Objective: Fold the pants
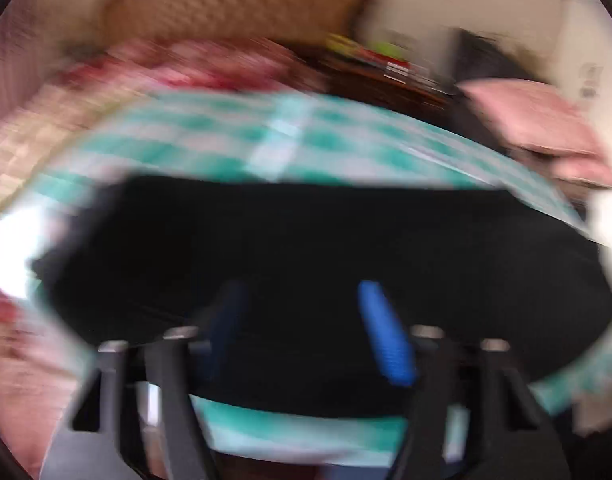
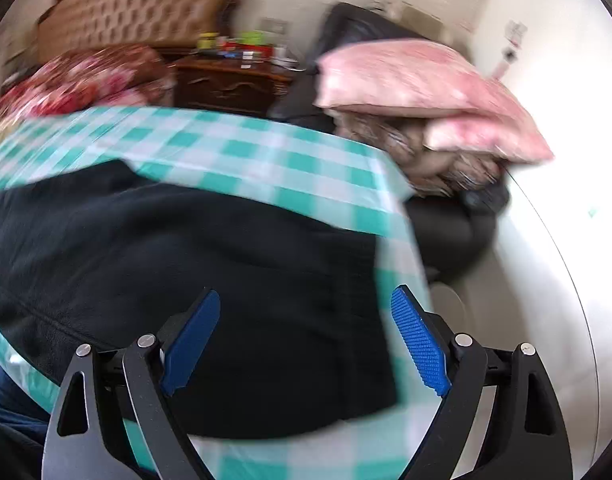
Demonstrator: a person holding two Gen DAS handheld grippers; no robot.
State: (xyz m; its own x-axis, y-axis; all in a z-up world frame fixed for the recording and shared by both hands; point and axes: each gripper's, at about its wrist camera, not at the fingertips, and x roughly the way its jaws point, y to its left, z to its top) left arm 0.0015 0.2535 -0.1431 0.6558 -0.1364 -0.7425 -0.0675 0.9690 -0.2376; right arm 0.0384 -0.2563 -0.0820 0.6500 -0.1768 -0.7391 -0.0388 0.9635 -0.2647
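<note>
the right gripper [image 2: 306, 344] stands at 6 o'clock in its own view, its 2 blue pads [image 2: 420, 346] spread wide with nothing between them, hanging over the black pants [image 2: 194, 272]. the pants lie flat on a teal-and-white checked tablecloth [image 2: 242, 152], their right edge ending just short of the cloth's edge near 3 o'clock. this view alone is sharp enough to show the farther things: a pink pillow [image 2: 418, 84] stacked on a dark chair at 1 o'clock, a dark wooden nightstand [image 2: 230, 84] cluttered with small items at 12 o'clock, a tufted headboard [image 2: 142, 4] at 11 o'clock and a floral cushion [image 2: 86, 76] at 10 o'clock.

the left wrist view is heavily smeared. the left gripper [image 1: 304, 328] sits at 6 o'clock, its pads [image 1: 386, 332] parted about halfway, nothing visibly pinched between them. only this view shows the pants [image 1: 306, 264] as 1 wide dark band reaching toward the cloth's left side near 9 o'clock, with the checked cloth [image 1: 290, 136] beyond it. the pink pillow [image 1: 538, 120] blurs at 2 o'clock.
</note>
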